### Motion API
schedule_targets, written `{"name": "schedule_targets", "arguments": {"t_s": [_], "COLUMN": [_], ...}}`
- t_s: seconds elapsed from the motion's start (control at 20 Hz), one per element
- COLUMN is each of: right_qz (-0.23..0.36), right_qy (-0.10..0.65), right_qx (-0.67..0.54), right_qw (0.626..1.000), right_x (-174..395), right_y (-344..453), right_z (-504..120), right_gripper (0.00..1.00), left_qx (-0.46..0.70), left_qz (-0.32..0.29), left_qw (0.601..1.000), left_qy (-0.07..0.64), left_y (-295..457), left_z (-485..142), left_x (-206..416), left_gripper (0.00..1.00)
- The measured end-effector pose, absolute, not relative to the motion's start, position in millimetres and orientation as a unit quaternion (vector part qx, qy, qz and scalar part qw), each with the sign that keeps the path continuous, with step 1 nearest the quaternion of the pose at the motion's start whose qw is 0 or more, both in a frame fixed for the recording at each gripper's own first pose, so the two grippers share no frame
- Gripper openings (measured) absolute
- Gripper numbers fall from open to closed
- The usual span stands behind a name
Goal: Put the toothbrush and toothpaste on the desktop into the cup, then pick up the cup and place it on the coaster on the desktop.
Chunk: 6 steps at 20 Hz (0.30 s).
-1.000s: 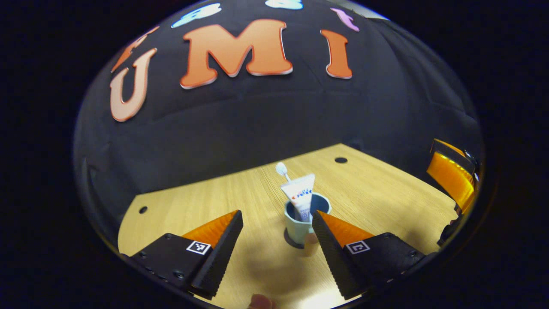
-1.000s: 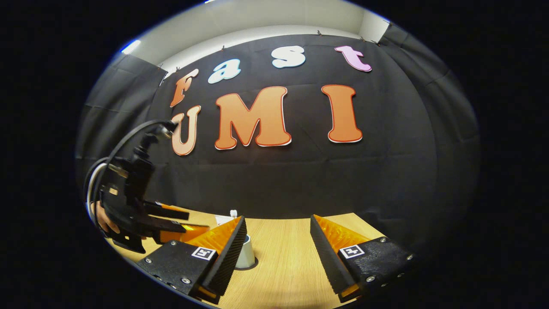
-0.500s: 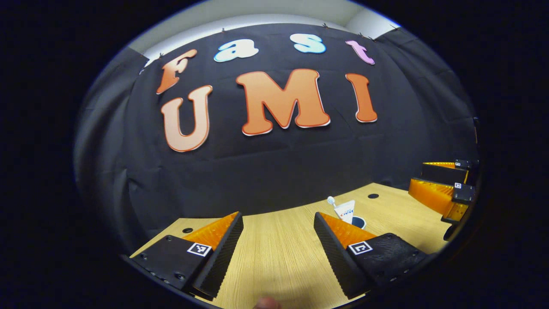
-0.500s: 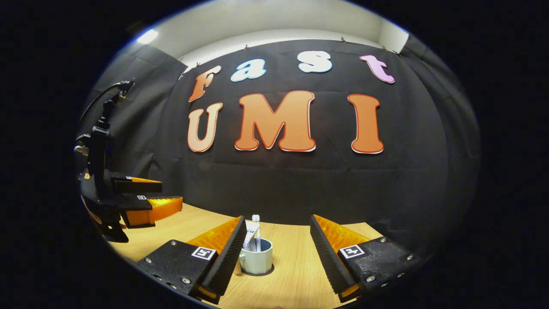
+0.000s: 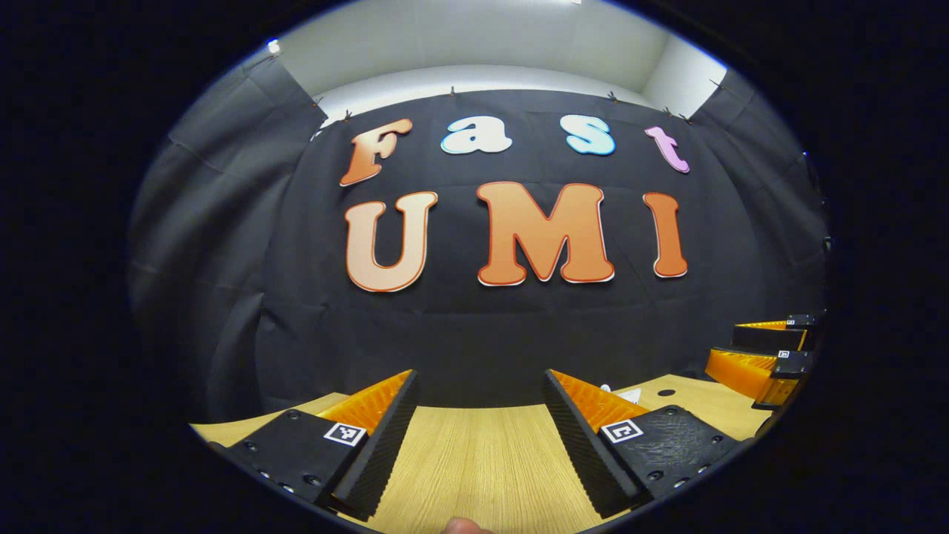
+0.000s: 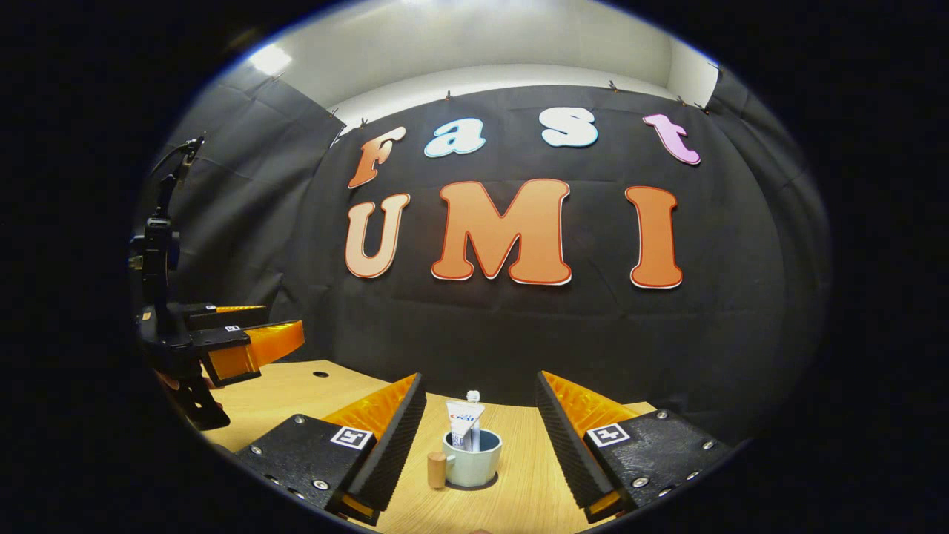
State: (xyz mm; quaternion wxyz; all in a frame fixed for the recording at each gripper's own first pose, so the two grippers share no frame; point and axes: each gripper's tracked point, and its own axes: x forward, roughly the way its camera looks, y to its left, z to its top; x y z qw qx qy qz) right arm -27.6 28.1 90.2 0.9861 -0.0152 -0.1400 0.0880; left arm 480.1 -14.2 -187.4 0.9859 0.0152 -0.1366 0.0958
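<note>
Cup is taken as the landmark: pale green mug, wooden handle knob on its left side, seated on a dark coaster on the wooden desktop. Toothpaste tube and toothbrush are stood inside it, leaning slightly. Task is judged essentially done.

Right gripper is held back from the cup, fingers spread wide, nothing gripped. Left gripper is likewise wide open and empty over bare desktop left of the cup.

Risk: a low sweep of either open finger past the cup could clip the protruding tube or brush and tip the mug off the coaster.
</note>
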Motion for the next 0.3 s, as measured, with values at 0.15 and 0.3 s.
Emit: {"name": "schedule_targets", "arguments": {"t_s": [0.15,0.3], "right_qz": [0.095,0.101], "right_qy": [-0.139,-0.145], "right_qx": [-0.017,-0.024], "right_qw": [0.986,0.984], "right_x": [-26.5,-26.4], "right_y": [36.5,43.4], "right_z": [87.2,89.9], "right_gripper": [0.9,0.9], "left_qx": [-0.012,-0.022], "left_qz": [0.11,0.116], "left_qw": [0.985,0.985], "left_qy": [-0.128,-0.127], "left_y": [-3.5,3.7], "left_z": [-196.8,-203.1], "left_x": [476.7,478.2], "left_gripper": [0.99,0.98]}}
